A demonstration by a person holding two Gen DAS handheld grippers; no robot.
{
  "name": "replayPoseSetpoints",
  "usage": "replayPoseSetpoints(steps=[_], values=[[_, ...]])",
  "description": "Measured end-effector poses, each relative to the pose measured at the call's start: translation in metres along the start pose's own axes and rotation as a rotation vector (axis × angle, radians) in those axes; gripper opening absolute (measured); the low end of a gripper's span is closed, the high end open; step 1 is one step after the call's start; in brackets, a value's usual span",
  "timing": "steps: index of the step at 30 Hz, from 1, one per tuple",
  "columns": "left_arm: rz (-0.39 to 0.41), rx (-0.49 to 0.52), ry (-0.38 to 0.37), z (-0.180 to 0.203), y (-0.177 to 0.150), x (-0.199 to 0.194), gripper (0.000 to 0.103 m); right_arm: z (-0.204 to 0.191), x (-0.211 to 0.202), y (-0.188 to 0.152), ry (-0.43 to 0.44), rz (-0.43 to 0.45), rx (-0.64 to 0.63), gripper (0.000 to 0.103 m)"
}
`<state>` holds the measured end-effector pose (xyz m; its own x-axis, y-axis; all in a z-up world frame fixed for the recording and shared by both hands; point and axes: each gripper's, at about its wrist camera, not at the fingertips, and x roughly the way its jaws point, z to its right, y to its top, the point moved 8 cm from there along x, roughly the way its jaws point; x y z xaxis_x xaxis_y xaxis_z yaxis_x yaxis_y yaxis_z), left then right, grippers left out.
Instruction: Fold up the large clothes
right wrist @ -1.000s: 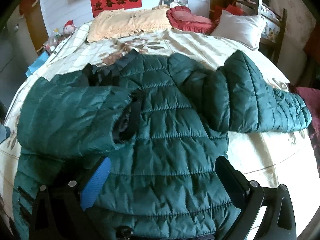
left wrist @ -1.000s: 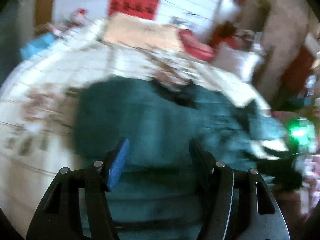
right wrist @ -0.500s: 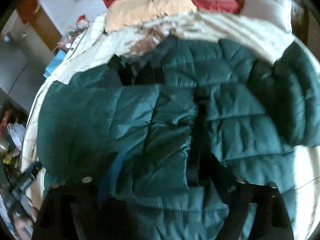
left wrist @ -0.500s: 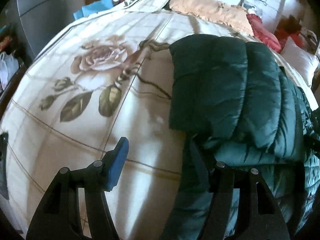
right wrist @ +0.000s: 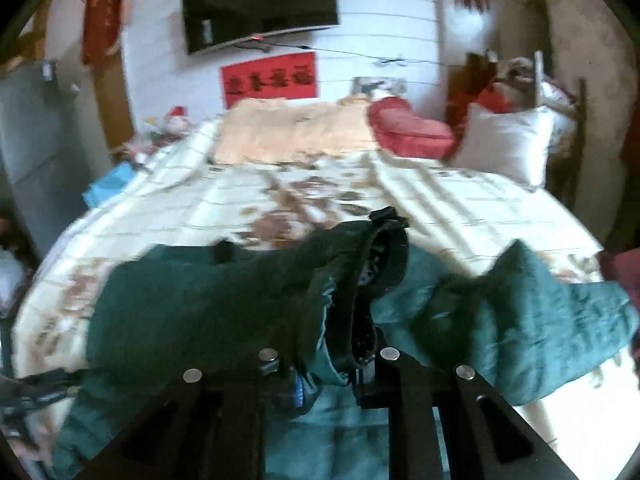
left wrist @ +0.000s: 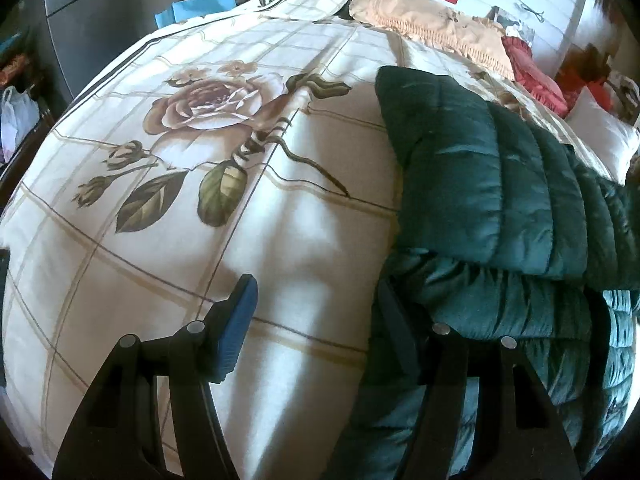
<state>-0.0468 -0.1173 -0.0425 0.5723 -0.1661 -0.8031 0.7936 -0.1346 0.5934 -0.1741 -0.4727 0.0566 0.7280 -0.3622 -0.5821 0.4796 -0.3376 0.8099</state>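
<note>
A dark green quilted puffer jacket (left wrist: 500, 216) lies on a bed with a cream rose-print cover (left wrist: 200, 160). In the left wrist view its folded sleeve sits on the body at the right. My left gripper (left wrist: 316, 312) is open and empty, low over the cover at the jacket's left edge; its right finger touches the jacket's side. In the right wrist view my right gripper (right wrist: 332, 368) is shut on the jacket's (right wrist: 192, 304) dark front edge and holds it lifted. The other sleeve (right wrist: 540, 320) lies out to the right.
Pillows line the head of the bed: peach (right wrist: 288, 132), red (right wrist: 408, 128), white (right wrist: 508, 144). A red banner (right wrist: 268, 78) and a TV (right wrist: 260, 4) hang on the wall. A grey cabinet (left wrist: 92, 20) and clutter stand left of the bed.
My right gripper has closed on the jacket's front edge and lifted it, tilting up toward the wall. My left gripper has stayed open beside the jacket's left edge, shifting only slightly.
</note>
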Motion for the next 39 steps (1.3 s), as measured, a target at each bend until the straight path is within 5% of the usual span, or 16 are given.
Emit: replayPoseSetpoints(steps=[5,8,9,16,22,28,35,39], values=[[0.044,0.010,-0.019,0.004,0.007,-0.021,0.063,0.024,0.057,-0.042,0.060,-0.236,0.108,0.020],[0.124,0.029,-0.029,0.015,0.018,-0.044,0.063,0.044,0.047,-0.041,0.046,-0.201,0.192,0.055],[0.144,0.036,-0.033,0.019,0.022,-0.049,0.063,0.049,0.037,-0.035,0.027,-0.162,0.198,0.056],[0.177,0.102,-0.045,0.069,0.052,-0.040,0.063,-0.009,0.023,-0.025,0.208,-0.171,0.091,0.057],[0.079,0.118,0.006,0.085,0.059,0.007,0.063,-0.040,0.064,-0.033,0.171,-0.195,-0.054,0.056],[0.083,0.078,-0.017,0.083,0.051,0.019,0.073,-0.011,0.102,-0.031,-0.003,-0.194,-0.109,0.056],[0.084,0.069,-0.024,0.083,0.048,0.021,0.073,0.057,0.061,-0.003,-0.098,-0.135,0.028,0.054],[0.090,0.076,-0.008,0.084,0.049,0.014,0.073,0.059,0.036,0.007,0.020,-0.124,0.097,0.054]])
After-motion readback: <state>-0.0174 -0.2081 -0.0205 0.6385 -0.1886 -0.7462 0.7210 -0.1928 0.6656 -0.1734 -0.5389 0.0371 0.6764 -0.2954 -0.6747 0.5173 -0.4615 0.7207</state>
